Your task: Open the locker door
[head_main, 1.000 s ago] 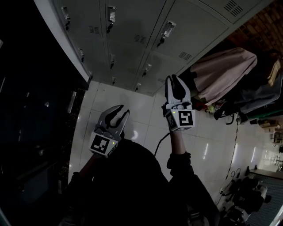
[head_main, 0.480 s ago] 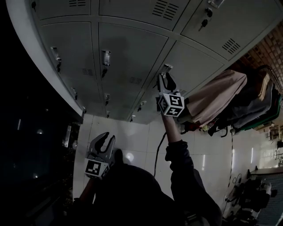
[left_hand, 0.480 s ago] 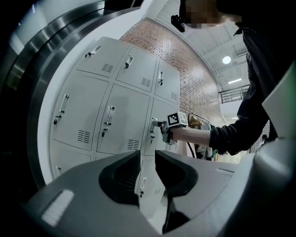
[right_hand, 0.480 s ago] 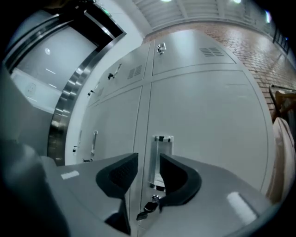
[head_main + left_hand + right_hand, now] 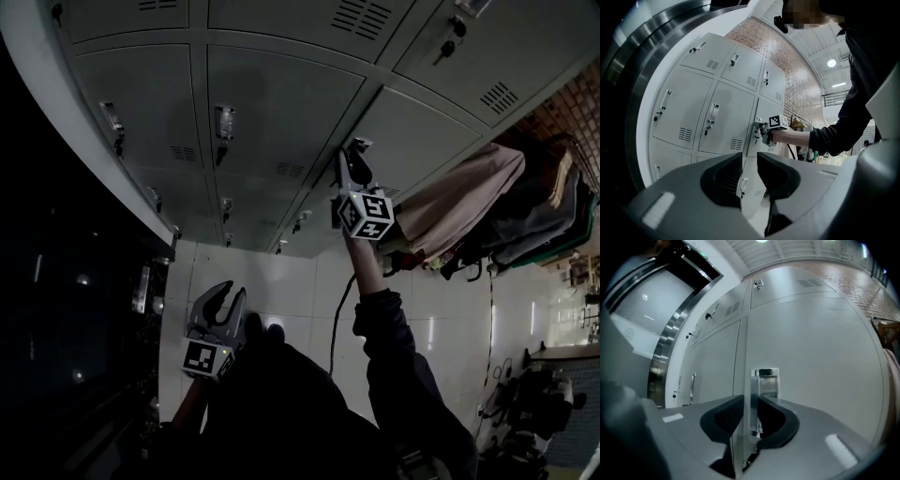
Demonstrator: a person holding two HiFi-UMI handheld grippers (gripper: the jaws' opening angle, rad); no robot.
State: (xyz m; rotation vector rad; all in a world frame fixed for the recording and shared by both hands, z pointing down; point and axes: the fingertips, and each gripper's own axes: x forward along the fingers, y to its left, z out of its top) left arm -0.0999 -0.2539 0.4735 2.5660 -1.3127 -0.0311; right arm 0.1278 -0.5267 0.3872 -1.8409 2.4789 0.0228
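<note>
The grey locker door (image 5: 427, 117) is right of centre in the bank, with its metal handle (image 5: 357, 145) on its left edge. My right gripper (image 5: 352, 157) is raised to that handle. In the right gripper view its jaws (image 5: 750, 409) are closing on the handle (image 5: 767, 380) and the door's edge, with the pads touching both sides. The door edge stands slightly proud of the neighbouring door. My left gripper (image 5: 225, 302) hangs low over the floor, open and empty (image 5: 749, 161). The left gripper view shows the right gripper (image 5: 765, 136) at the handle.
Neighbouring locker doors carry their own handles (image 5: 223, 122). A rack of hanging clothes (image 5: 469, 202) stands right of the lockers. A cable (image 5: 335, 314) runs over the white tiled floor. A dark steel-framed opening (image 5: 670, 348) lies left of the lockers.
My right gripper has risen from mid-air to the locker handle, and its jaws now straddle it. The left gripper has sunk lower. The head view has tilted up towards the lockers.
</note>
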